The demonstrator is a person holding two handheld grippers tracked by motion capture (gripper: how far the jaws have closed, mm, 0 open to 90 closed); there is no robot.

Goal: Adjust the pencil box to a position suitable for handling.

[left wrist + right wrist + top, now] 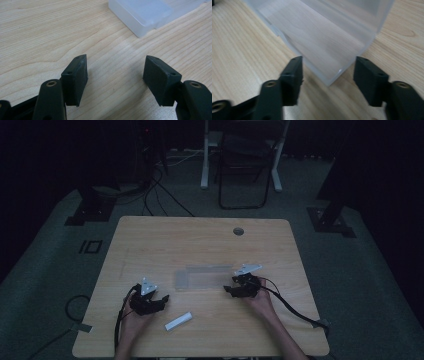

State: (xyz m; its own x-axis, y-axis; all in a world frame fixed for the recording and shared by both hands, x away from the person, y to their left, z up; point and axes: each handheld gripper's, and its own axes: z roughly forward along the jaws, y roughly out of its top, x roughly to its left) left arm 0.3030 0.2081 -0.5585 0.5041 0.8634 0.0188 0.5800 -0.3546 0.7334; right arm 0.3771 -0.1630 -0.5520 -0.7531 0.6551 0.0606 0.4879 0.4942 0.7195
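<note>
We see a dim room, its far side and both upper corners lost in near darkness. A light wooden table [150, 240] with rounded corners stands on grey carpet [45, 270], and a round cable grommet [238, 231] sits near its far edge. Beyond the table a black folding chair [245, 170] stands in front of a white desk frame [205, 160]. Dark stand bases [90, 212] rest on the carpet at the far left and far right [332, 217]. Black cables [160, 190] trail across the floor behind the table, and another loops at the lower left [75, 302].
</note>
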